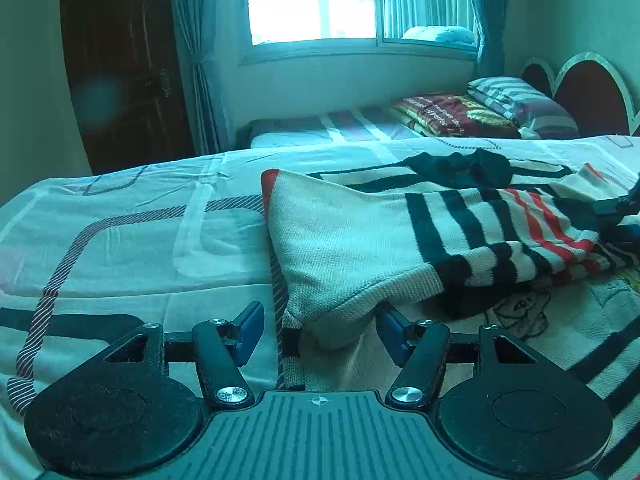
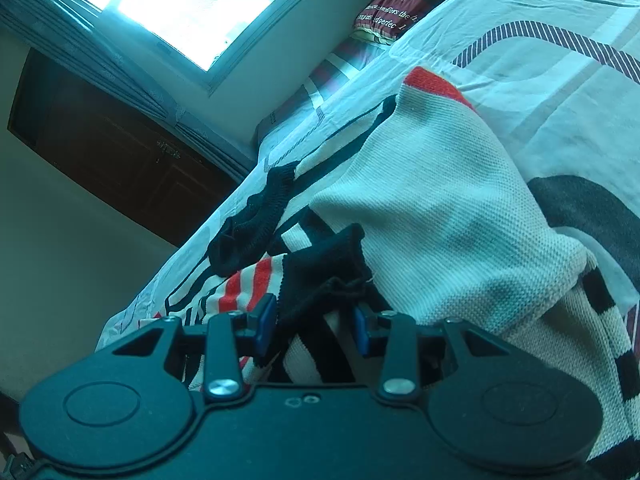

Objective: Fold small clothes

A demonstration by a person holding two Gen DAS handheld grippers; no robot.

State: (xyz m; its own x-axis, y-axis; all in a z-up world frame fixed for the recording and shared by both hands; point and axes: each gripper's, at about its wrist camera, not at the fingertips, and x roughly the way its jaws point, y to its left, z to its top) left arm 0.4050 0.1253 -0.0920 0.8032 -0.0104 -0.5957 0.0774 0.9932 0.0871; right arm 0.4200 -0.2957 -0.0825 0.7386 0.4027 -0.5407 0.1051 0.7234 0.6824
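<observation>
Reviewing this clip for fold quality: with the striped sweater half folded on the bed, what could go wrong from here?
1. The left hand-held gripper is open around the cream folded corner; unheld, that fold may slump or spring open.
2. The right hand-held gripper has the black cuff between its pads; pulling could drag the striped sweater askew.
</observation>
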